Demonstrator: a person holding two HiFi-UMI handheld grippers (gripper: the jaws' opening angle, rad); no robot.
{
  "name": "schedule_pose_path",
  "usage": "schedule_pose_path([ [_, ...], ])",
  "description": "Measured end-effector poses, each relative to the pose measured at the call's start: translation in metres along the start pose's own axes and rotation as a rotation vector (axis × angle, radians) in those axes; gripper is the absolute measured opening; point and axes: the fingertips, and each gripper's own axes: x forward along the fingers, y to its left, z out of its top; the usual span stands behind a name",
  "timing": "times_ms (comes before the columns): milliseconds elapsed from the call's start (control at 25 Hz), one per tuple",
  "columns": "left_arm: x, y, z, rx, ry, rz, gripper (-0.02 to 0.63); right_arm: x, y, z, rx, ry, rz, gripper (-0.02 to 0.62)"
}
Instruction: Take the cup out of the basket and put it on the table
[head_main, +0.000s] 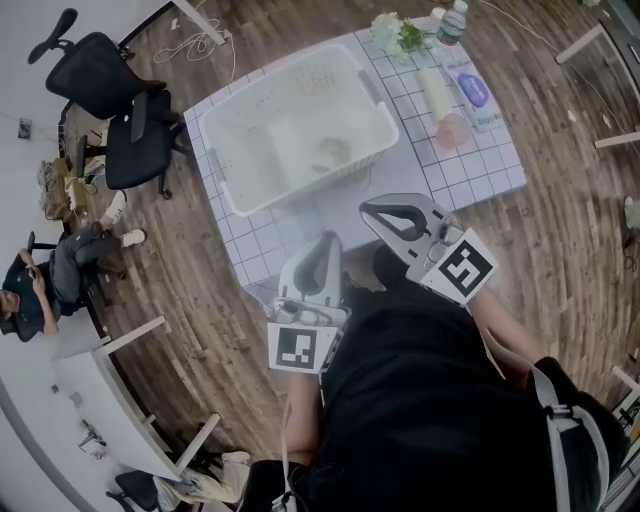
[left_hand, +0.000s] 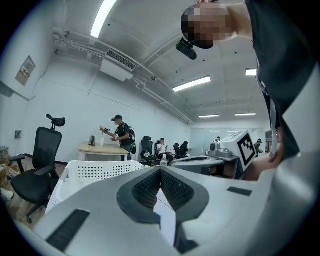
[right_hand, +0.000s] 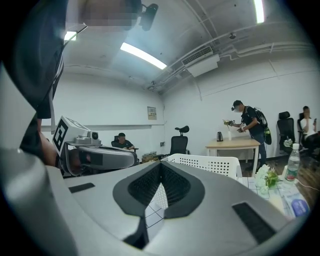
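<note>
A white perforated basket (head_main: 290, 125) stands on the white gridded table (head_main: 470, 170). Inside it, near its right end, lies a pale yellowish cup (head_main: 333, 152). Both grippers hover short of the table's near edge and point toward the basket. My left gripper (head_main: 327, 238) is shut with nothing between its jaws, and so is my right gripper (head_main: 370, 207). In the left gripper view the shut left gripper (left_hand: 160, 170) points at the basket (left_hand: 95, 170). The right gripper view has the shut right gripper (right_hand: 161, 164) in front of the basket (right_hand: 210, 163). Neither gripper view shows the cup.
Right of the basket on the table lie a pinkish tube (head_main: 441, 103) and a blue-labelled packet (head_main: 474, 92). A water bottle (head_main: 452, 20) and white flowers (head_main: 397, 35) stand at the far end. A black office chair (head_main: 115, 105) is left of the table, and a seated person (head_main: 55, 275) is nearer.
</note>
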Motion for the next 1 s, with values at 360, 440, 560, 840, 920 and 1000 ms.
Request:
schedule_pose_path([
  [360, 0.033, -0.003, 0.008, 0.009, 0.011, 0.057, 0.009, -0.004, -0.032, -0.001, 0.015, 0.0, 0.058, 0.015],
  [440, 0.036, -0.004, 0.009, 0.004, 0.013, 0.06, 0.009, -0.005, -0.034, -0.002, 0.019, 0.001, 0.072, 0.015],
  [560, 0.04, -0.004, 0.008, 0.0, 0.024, 0.067, 0.009, -0.003, -0.036, -0.004, 0.035, 0.003, 0.082, 0.015],
  [840, 0.04, 0.009, 0.008, -0.006, 0.042, 0.087, 0.009, 0.011, -0.035, -0.01, 0.053, 0.017, 0.107, 0.015],
  [920, 0.04, 0.015, 0.006, -0.024, 0.044, 0.092, 0.009, 0.015, -0.035, -0.009, 0.05, 0.014, 0.112, 0.015],
  [1000, 0.04, 0.021, 0.005, -0.014, 0.043, 0.083, 0.009, 0.021, -0.035, -0.007, 0.048, 0.007, 0.109, 0.015],
])
